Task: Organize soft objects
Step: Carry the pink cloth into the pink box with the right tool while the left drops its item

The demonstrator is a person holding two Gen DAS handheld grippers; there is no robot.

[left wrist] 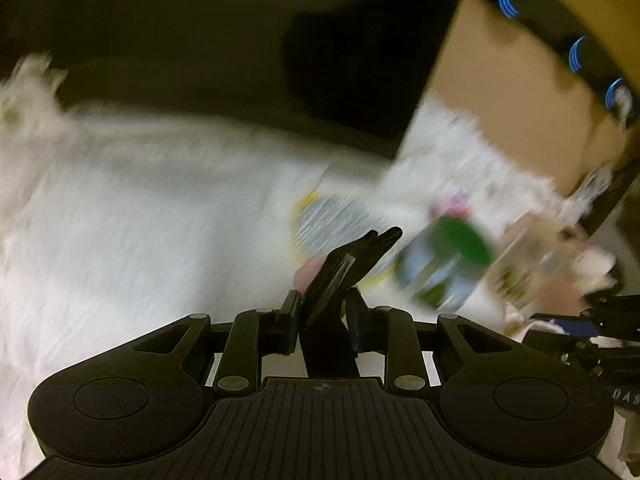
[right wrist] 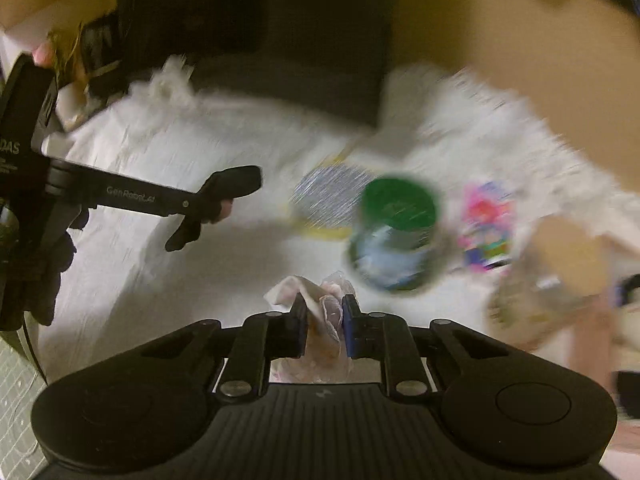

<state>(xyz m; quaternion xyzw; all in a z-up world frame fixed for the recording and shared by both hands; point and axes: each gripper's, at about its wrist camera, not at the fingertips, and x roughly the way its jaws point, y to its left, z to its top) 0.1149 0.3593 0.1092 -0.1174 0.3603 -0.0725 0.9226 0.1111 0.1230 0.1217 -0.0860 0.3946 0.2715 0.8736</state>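
Dim, yellowish light; heavy motion blur both views; fisheye edge warp; bg dark.

Green-lidded jar (right wrist: pixel 396 232) motion-blurred (label unreadable); cardboard box (left wrist: pixel 516 92) cut off by frame edge.

Left gripper (left wrist: pixel 322 320): matte black, ribbed base, silver screws.
Right gripper (right wrist: pixel 324 324): black links, blue finger pads (right wrist: pixel 349 328).
Marking: white "GenRobot.AI" lettering on the left gripper's side.
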